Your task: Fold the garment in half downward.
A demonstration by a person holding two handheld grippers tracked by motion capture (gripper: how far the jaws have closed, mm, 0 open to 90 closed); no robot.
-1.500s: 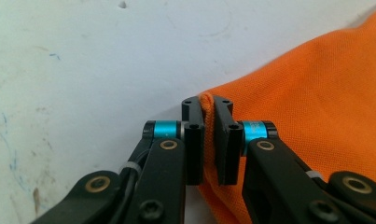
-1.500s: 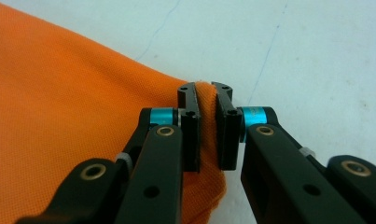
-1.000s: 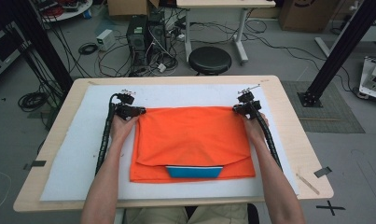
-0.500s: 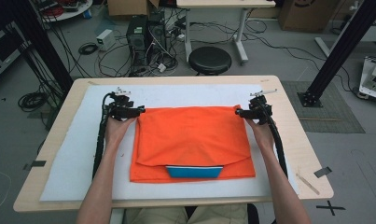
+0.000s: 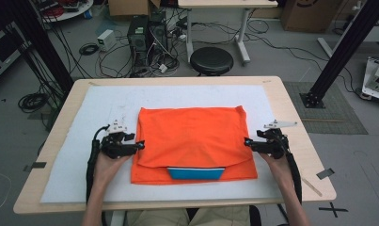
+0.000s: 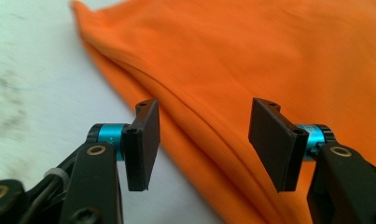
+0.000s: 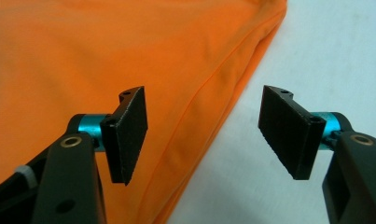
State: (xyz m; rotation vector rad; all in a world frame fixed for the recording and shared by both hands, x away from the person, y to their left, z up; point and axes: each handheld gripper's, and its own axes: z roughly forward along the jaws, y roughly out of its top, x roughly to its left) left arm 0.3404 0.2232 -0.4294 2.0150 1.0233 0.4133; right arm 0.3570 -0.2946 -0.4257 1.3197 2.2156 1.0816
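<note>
My left gripper [image 6: 202, 140] is wide, its jaws have just been opening, and nothing is between the pads; below the gap I see the left edge of the orange shirt [image 5: 196, 139] running across, not pinched. My right gripper [image 7: 204, 135] is the same: wide, just opened, empty, with the right edge of the shirt passing under the gap and the white mat [image 5: 83, 179] on the other side. In the high view the left gripper [image 5: 139, 146] sits just beside the shirt's left side and the right gripper [image 5: 247, 141] just beside its right side, near the middle of each side. The shirt lies flat in the middle of the mat, folded, with a blue part [image 5: 195, 173] showing at the near edge. I think the risk is in the next pinch. The edges look to have several layers, so if I close too high I may catch only the top one, and the fold will open. If one hand takes more cloth than the other, the shirt will go skew. A pad could also drag the mat.
</note>
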